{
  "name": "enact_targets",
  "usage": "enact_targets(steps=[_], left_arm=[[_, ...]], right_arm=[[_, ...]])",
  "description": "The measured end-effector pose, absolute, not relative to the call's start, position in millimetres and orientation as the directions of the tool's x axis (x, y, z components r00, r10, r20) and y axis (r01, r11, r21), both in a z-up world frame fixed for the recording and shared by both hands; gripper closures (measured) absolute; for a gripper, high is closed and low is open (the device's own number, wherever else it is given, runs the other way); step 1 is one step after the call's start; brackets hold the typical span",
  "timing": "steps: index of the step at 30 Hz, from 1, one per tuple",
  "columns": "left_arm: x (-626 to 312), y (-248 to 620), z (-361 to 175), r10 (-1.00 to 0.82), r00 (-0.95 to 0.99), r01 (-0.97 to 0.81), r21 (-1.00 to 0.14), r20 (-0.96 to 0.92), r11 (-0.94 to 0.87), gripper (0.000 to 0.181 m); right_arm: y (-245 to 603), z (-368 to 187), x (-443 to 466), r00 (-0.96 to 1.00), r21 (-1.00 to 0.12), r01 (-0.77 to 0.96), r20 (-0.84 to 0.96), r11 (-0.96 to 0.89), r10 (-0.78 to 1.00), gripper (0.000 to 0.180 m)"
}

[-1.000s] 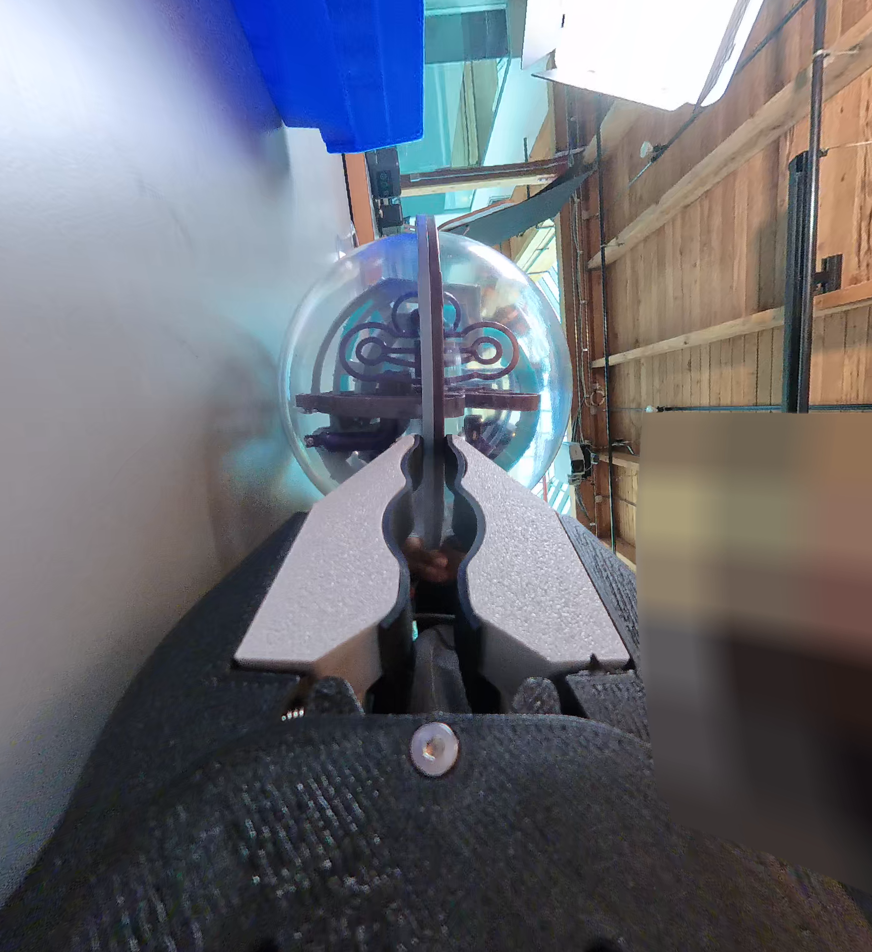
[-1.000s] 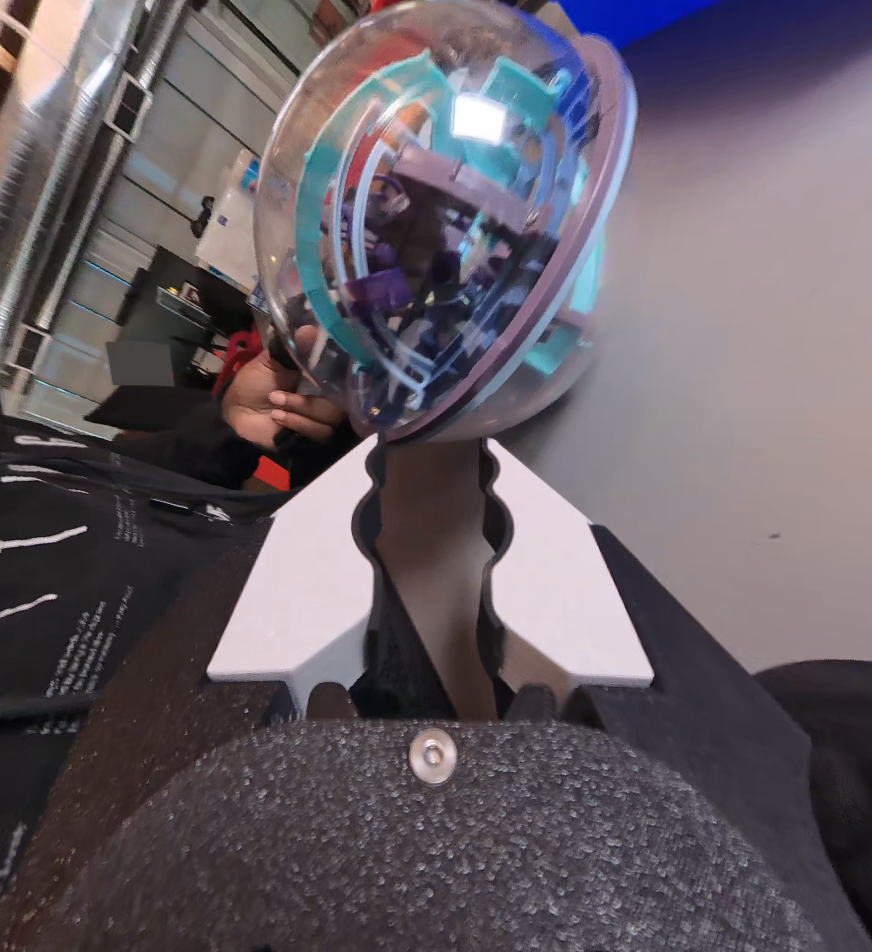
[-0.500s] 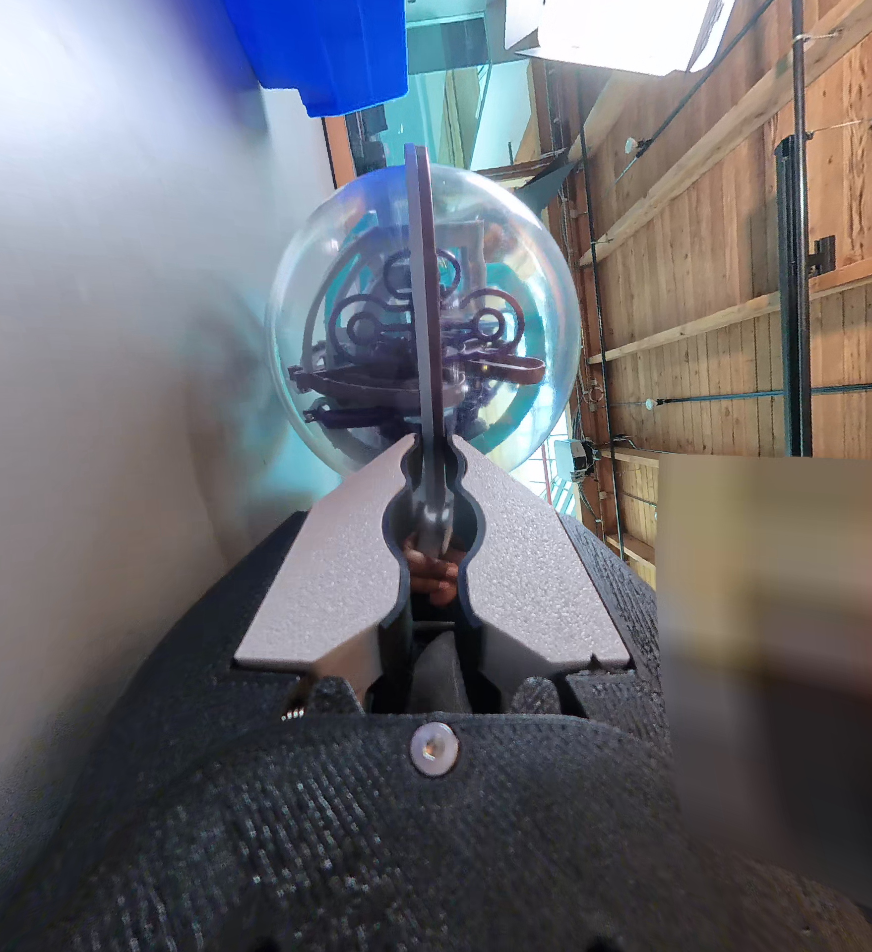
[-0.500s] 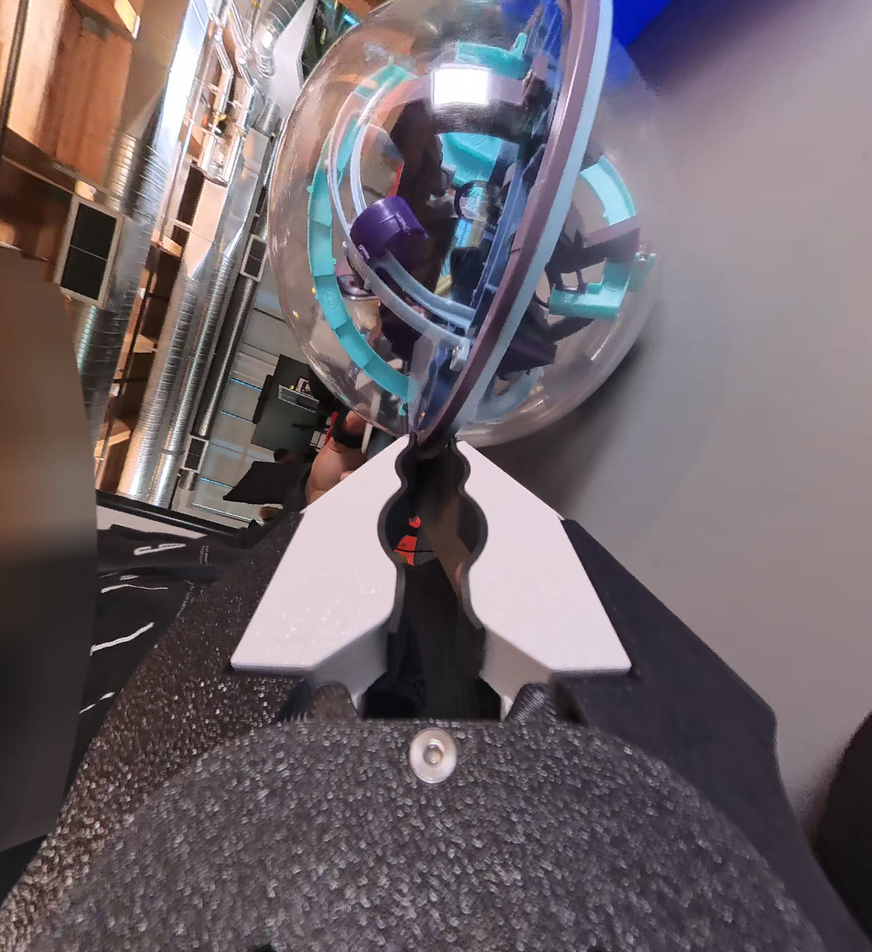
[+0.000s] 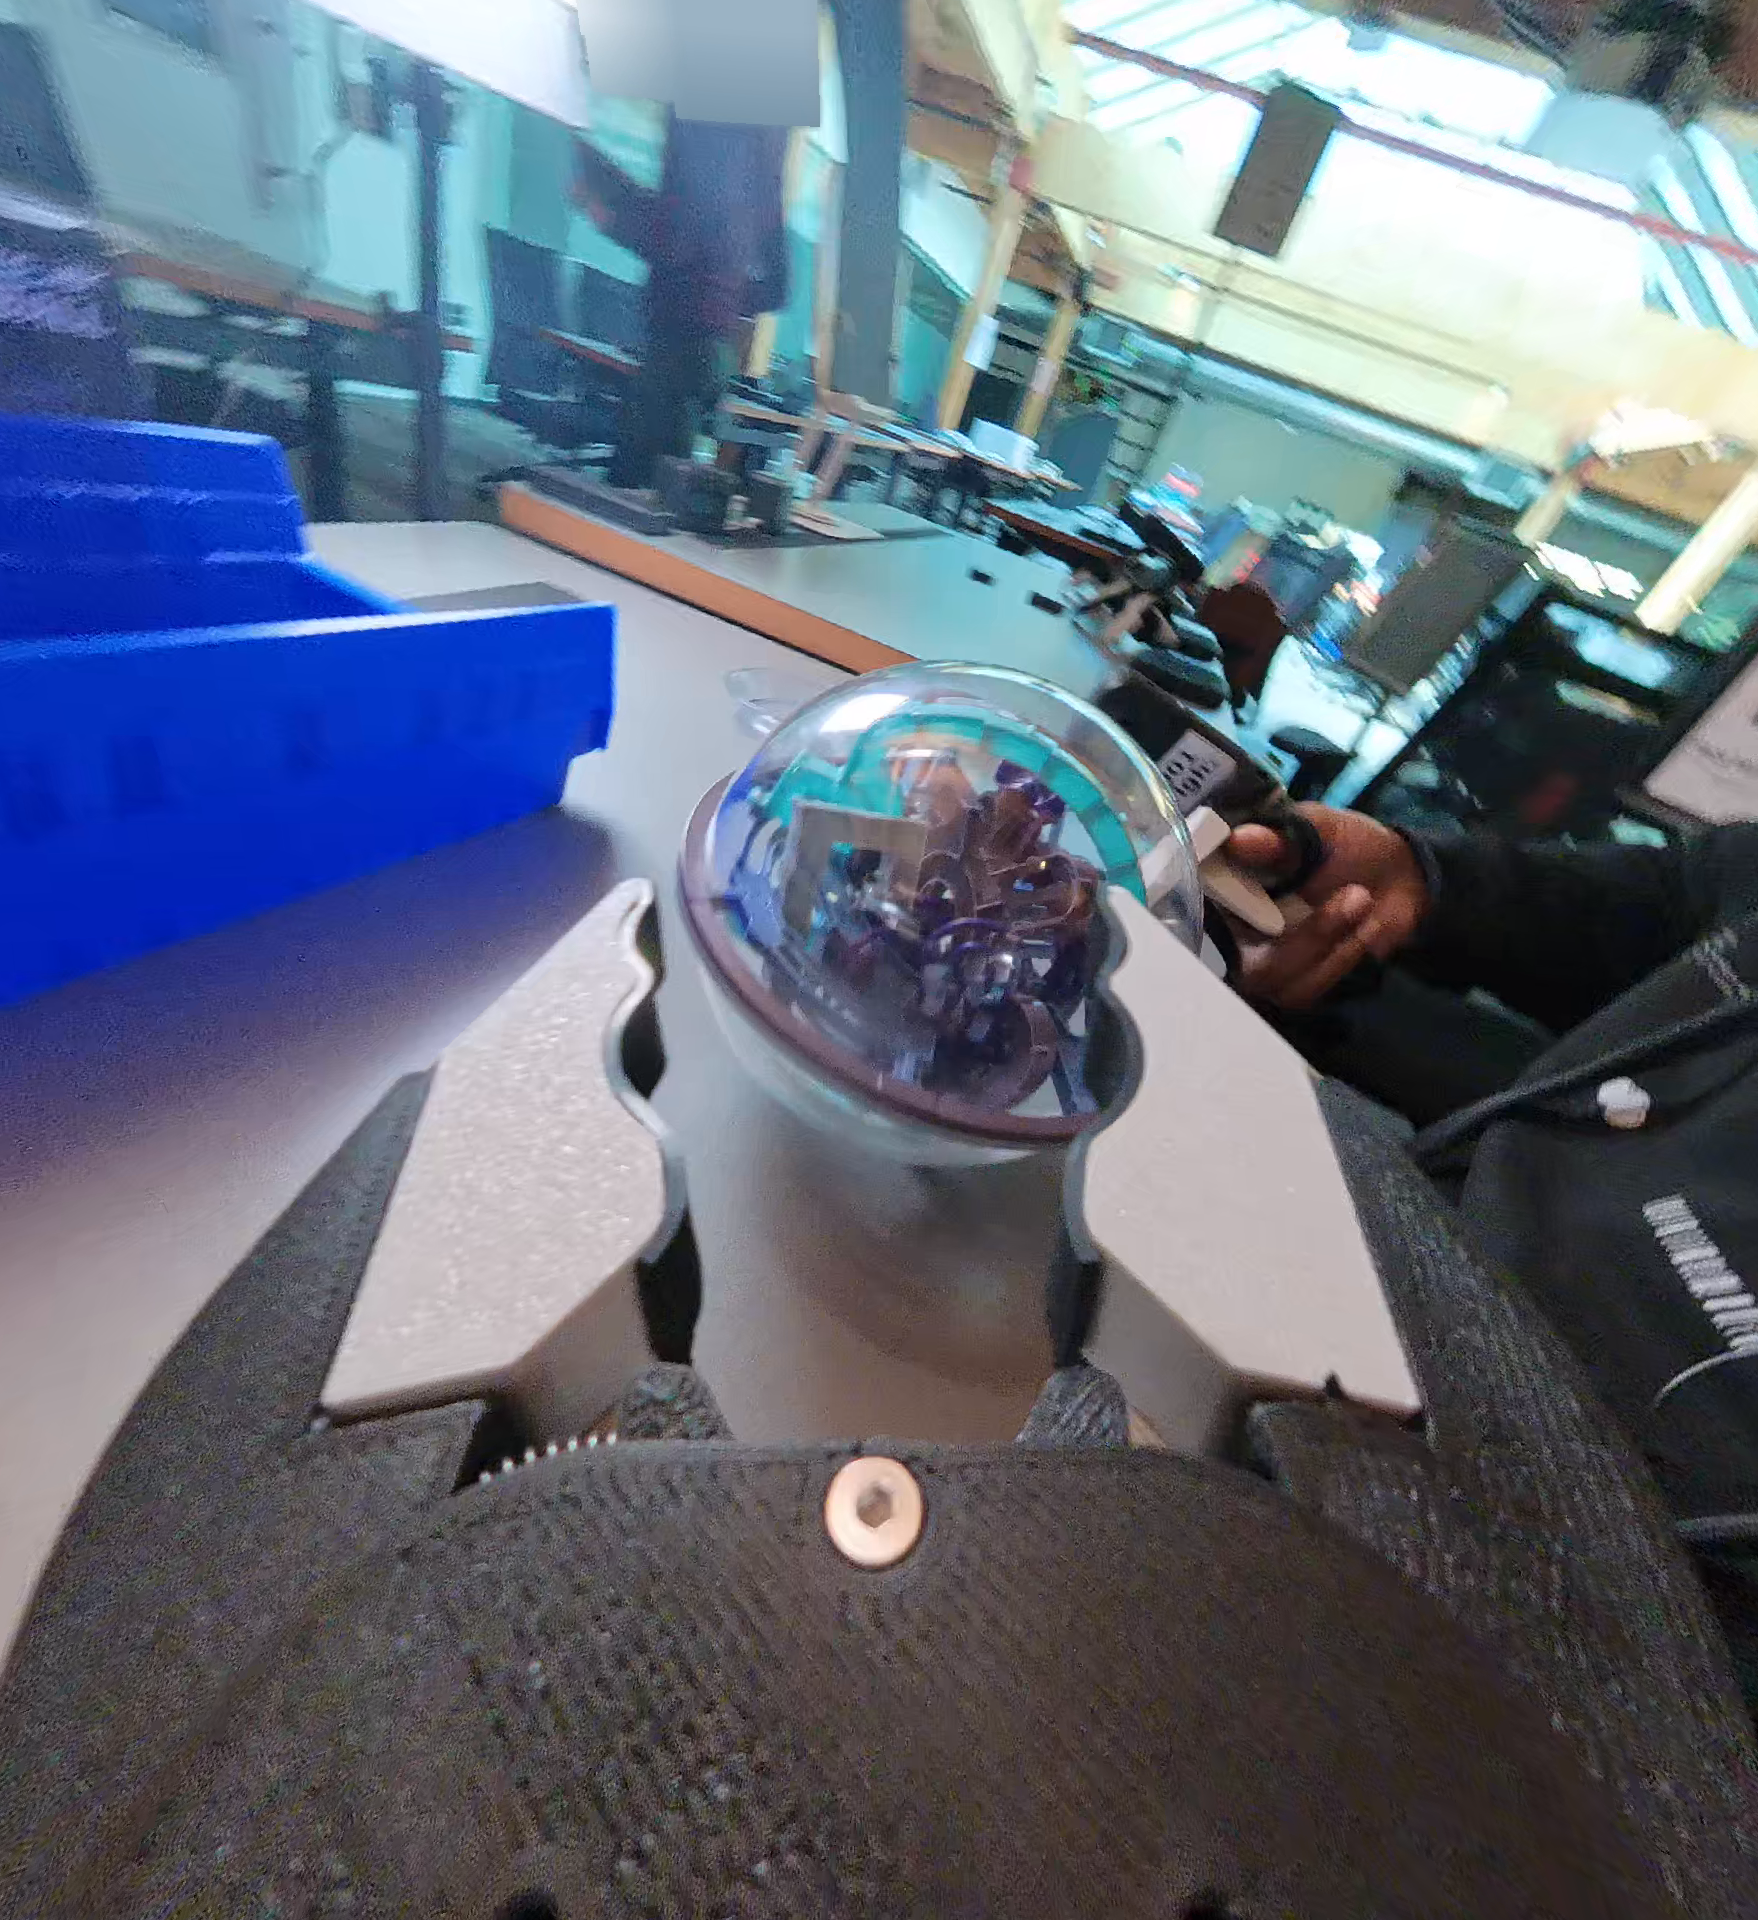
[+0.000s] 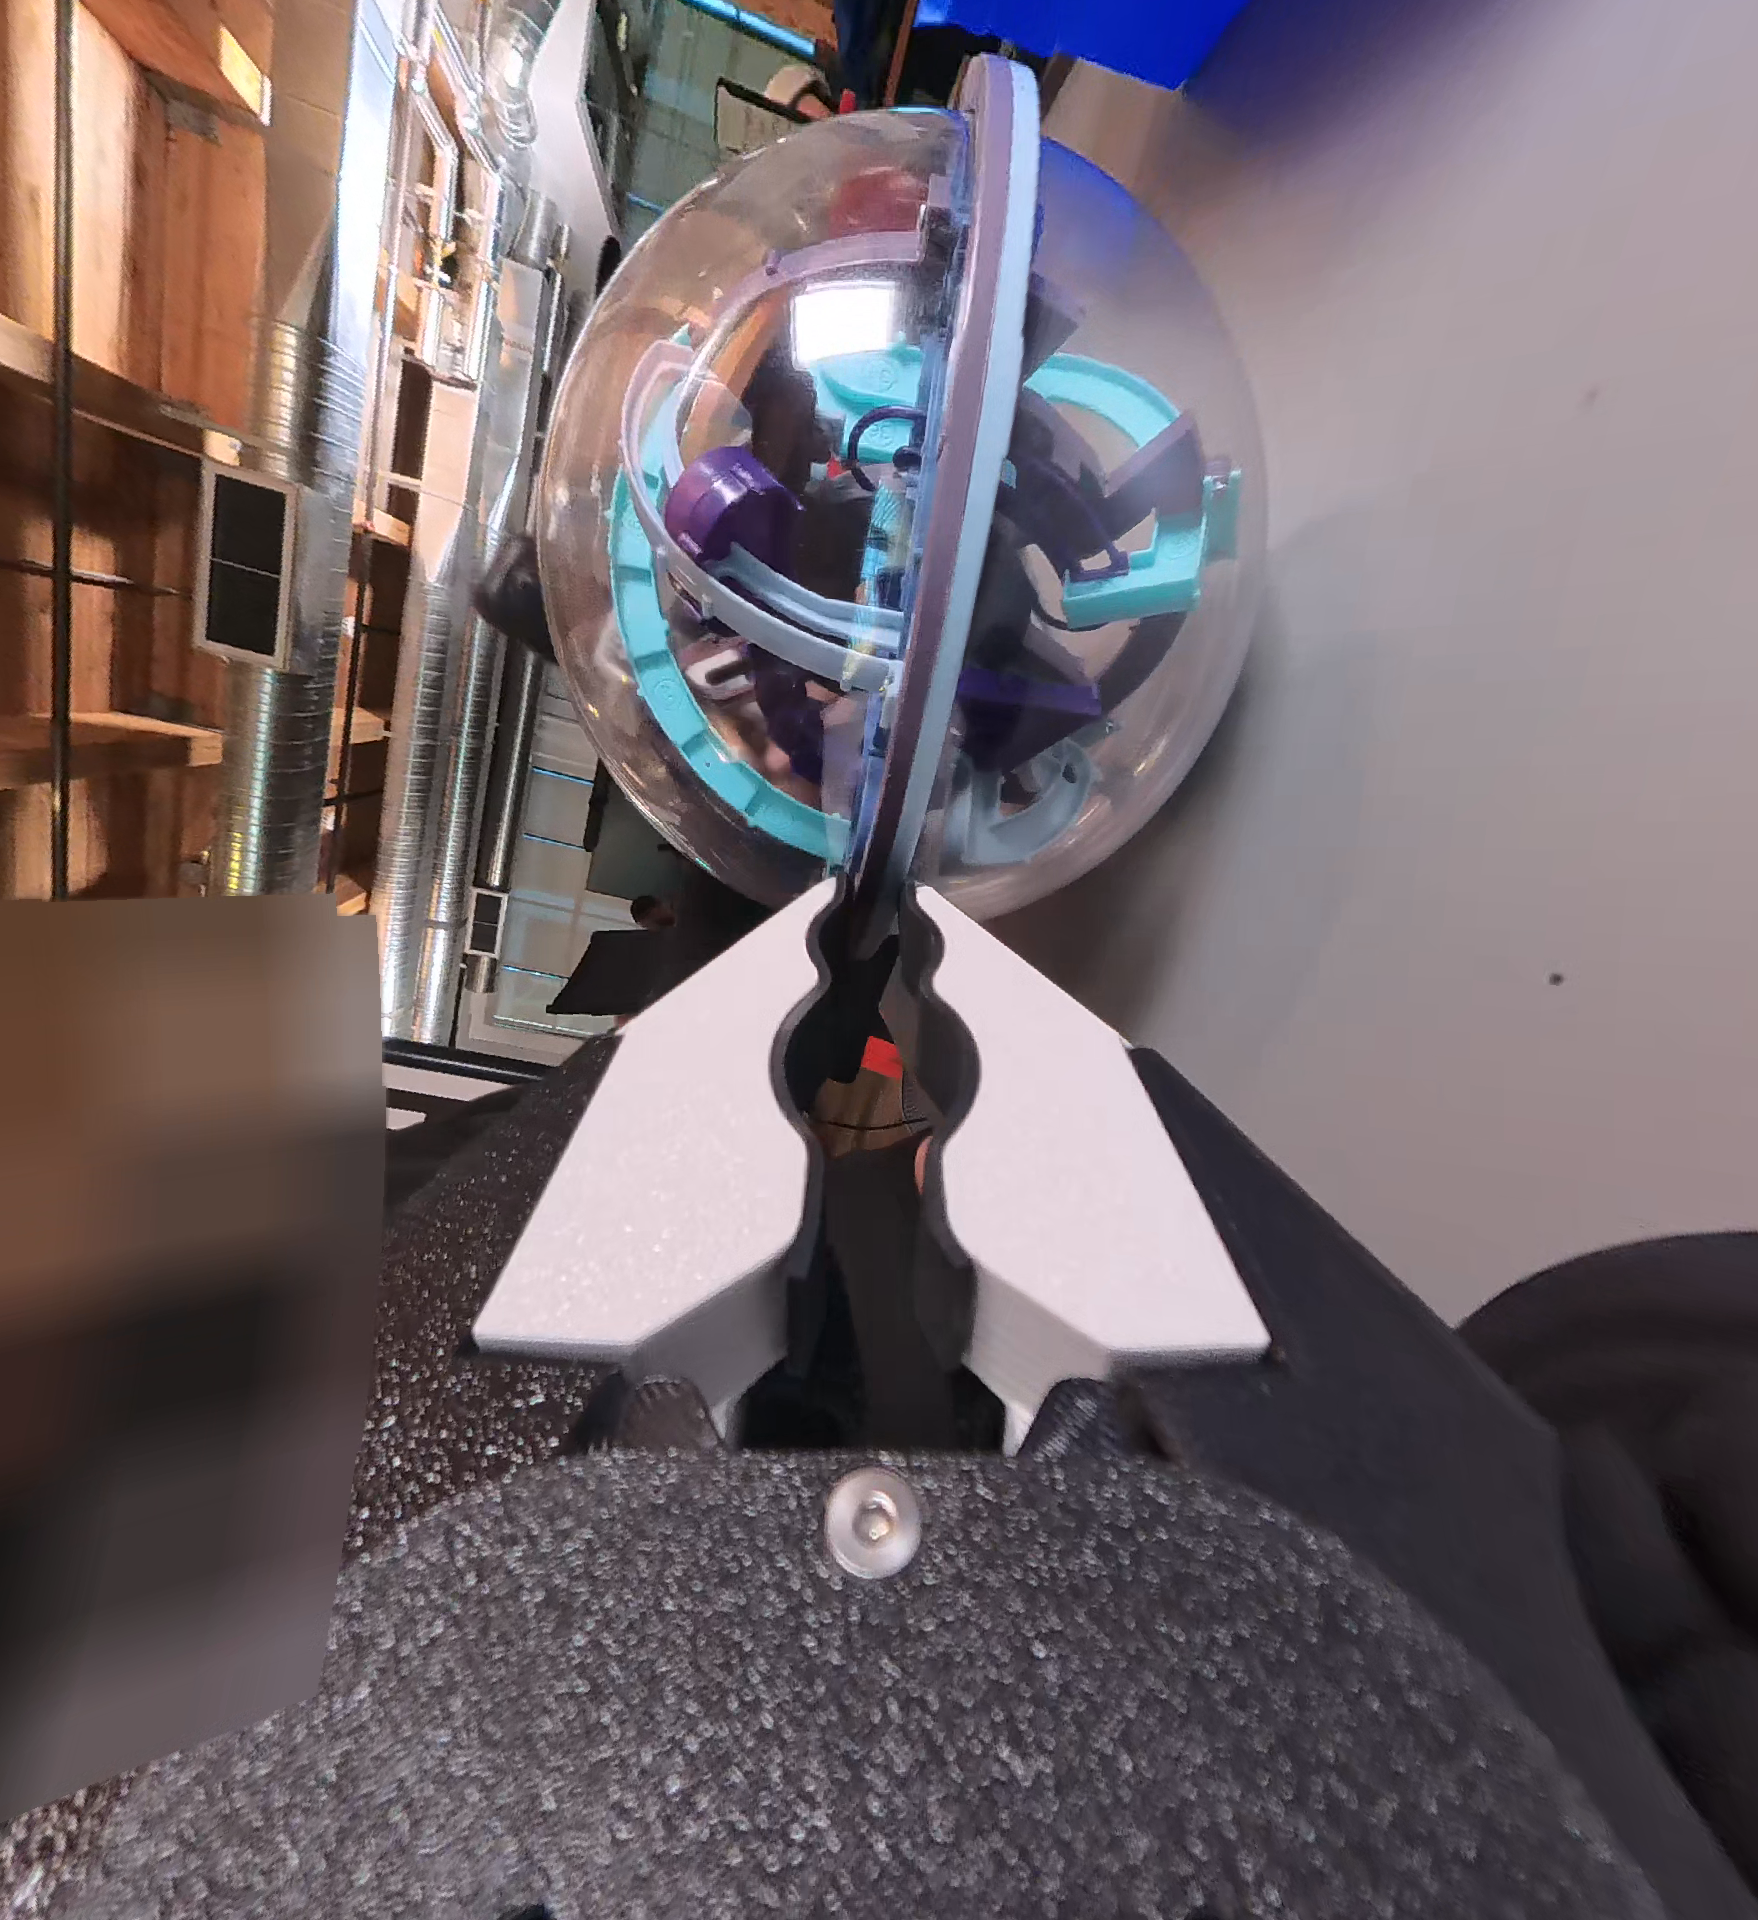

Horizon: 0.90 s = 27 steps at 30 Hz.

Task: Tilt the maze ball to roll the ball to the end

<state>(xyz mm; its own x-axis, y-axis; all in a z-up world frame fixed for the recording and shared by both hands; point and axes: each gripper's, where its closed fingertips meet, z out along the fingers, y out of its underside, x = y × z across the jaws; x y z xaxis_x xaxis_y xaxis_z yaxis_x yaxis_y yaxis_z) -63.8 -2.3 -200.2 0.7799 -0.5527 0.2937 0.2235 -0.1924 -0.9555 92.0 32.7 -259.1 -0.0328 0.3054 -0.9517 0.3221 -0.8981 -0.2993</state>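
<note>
Grey tabletop (image 5: 179,1195) runs under both cameras, with a workshop of benches and timber framing far behind. In the left wrist view the left gripper (image 5: 880,940) stands with its jaws wide apart; the maze ball (image 5: 932,894) sits between their tips, and I cannot tell whether they touch its shell. Beyond the ball, right of the jaws, a hand (image 5: 1322,914) holds the other tool. Left of the jaws and farther back lies a blue bin (image 5: 231,707).

In the right wrist view the right gripper (image 6: 880,904) has jaws drawn narrow, pinching the maze ball (image 6: 896,509) by its purple rim just ahead of the tips — the right tool carries it.

Judging by this, tilting is under way; the small ball inside cannot be made out. Next calls for slow, small rolls of the right wrist, rim kept clamped.
</note>
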Motion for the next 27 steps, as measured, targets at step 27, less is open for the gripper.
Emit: enact_targets(steps=[27], left_arm=[[-14, 95, -250, -0.789, 0.587, -0.195, -0.914, 0.182, -0.356, 0.033]], right_arm=[[105, -255, 68, -0.029, -0.511, 0.315, -0.847, -0.800, 0.530, 0.151]])
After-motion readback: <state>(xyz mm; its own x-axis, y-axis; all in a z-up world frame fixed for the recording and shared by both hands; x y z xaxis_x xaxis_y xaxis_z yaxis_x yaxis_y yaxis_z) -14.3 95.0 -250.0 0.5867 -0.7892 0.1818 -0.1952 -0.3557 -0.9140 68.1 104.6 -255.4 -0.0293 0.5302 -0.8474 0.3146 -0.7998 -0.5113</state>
